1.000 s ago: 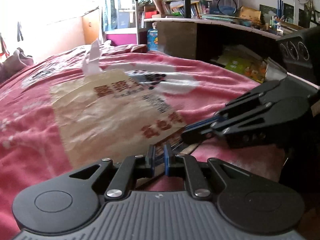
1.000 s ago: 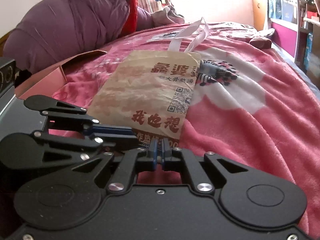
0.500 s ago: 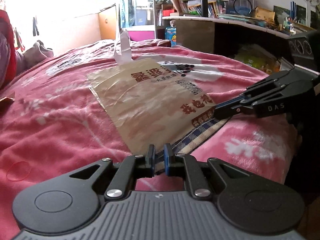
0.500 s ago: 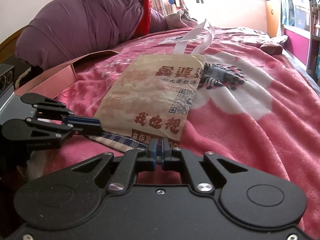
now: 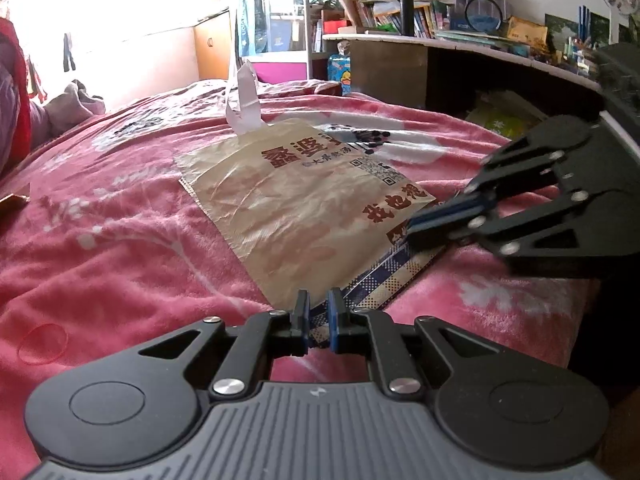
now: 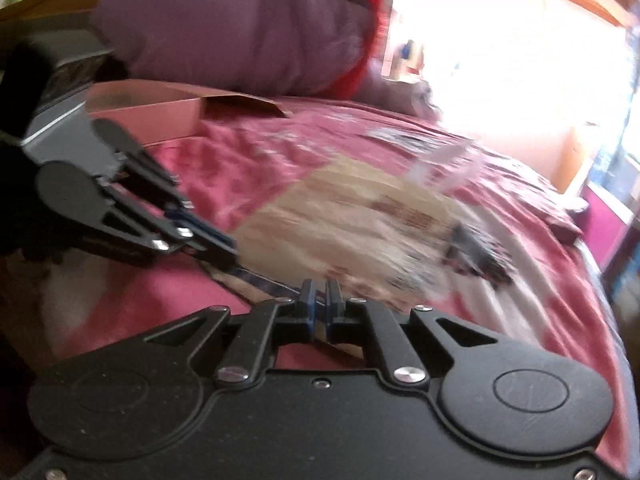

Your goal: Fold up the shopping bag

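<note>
A beige shopping bag (image 5: 296, 200) with red characters and white handles (image 5: 244, 100) lies flat on a pink blanket (image 5: 100, 220). Its near edge has a blue checked strip (image 5: 384, 276). My left gripper (image 5: 318, 312) is shut on the bag's near left corner. My right gripper (image 5: 412, 228) is shut on the near right corner. In the blurred right wrist view the bag (image 6: 352, 220) lies ahead, my right gripper (image 6: 320, 296) pinches its edge, and my left gripper (image 6: 232, 248) holds the other corner.
A purple padded jacket (image 6: 240, 24) and a pink cardboard box (image 6: 152, 116) lie at the bed's left. A dark shelf unit (image 5: 440, 60) with books stands past the bed's right edge. A red rubber band (image 5: 42, 344) lies on the blanket.
Both grippers have stayed shut on the bag's near corners and spread the near edge apart. The right gripper has swung, so its view is blurred and turned left.
</note>
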{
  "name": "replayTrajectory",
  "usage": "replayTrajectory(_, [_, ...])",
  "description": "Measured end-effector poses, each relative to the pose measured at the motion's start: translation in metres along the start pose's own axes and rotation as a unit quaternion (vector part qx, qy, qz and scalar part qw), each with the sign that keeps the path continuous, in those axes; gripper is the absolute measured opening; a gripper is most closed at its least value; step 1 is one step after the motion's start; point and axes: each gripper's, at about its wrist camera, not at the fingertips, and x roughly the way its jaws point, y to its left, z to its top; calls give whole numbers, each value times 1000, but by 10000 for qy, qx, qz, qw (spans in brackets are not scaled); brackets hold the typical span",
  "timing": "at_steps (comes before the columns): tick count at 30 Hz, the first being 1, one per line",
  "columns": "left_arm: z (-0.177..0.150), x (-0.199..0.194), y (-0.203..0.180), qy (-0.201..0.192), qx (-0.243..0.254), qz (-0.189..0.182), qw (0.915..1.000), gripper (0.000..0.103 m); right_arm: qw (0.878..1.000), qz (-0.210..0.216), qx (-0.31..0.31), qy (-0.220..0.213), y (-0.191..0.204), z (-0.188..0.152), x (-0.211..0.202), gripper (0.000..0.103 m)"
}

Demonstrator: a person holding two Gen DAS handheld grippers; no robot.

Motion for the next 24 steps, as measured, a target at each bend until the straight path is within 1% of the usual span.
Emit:
replayTrajectory(1, [0, 0, 0, 2, 29, -3, 10000, 10, 9996, 67, 285, 53, -8, -1, 4, 0])
replayTrajectory(3, [1, 1, 1, 9, 53, -39, 10000, 10, 9986, -16, 513, 136, -22, -2, 6, 0])
replayTrajectory(5, [1, 1, 2, 23, 68, -73, 9999, 10, 9986, -27, 498, 193, -30, -5, 4, 0])
replayTrajectory(6, [1, 1, 3, 30, 82, -87, 9999, 10, 9980, 10, 598, 185, -37, -8, 1, 0])
replayTrajectory(11, [2, 2, 8, 55, 41, -172, 9998, 10, 9984, 23, 556, 25, -40, -20, -5, 0])
replayTrajectory(14, [1, 2, 8, 34, 43, -178, 9998, 10, 9989, -9, 465, -100, -41, -28, -11, 0])
replayTrajectory(16, [0, 3, 9, 23, 37, -189, 9998, 10, 9995, -242, 156, -132, -36, -31, -13, 0])
replayTrajectory(17, [0, 2, 9, 20, 21, -194, 9998, 10, 9994, -338, 24, -121, -33, -32, -13, 5])
replayTrajectory(18, [0, 2, 9, 19, 28, -188, 9998, 10, 9991, -400, -114, -120, -31, -34, -14, 5])
replayTrajectory(20, [1, 2, 9, 25, 40, -169, 9998, 10, 9990, -441, -45, -112, -32, -34, -17, 5])
replayTrajectory(21, [1, 2, 9, 30, 47, -158, 9999, 10, 9986, -501, -164, -85, -29, -33, -18, 5])
replayTrajectory(23, [3, 2, 9, 52, 81, -141, 9999, 10, 9970, -658, -412, -42, -24, -31, -18, 6])
replayTrajectory(24, [4, 3, 8, 59, 95, -133, 9998, 10, 9953, -846, -475, 28, -21, -29, -19, 6])
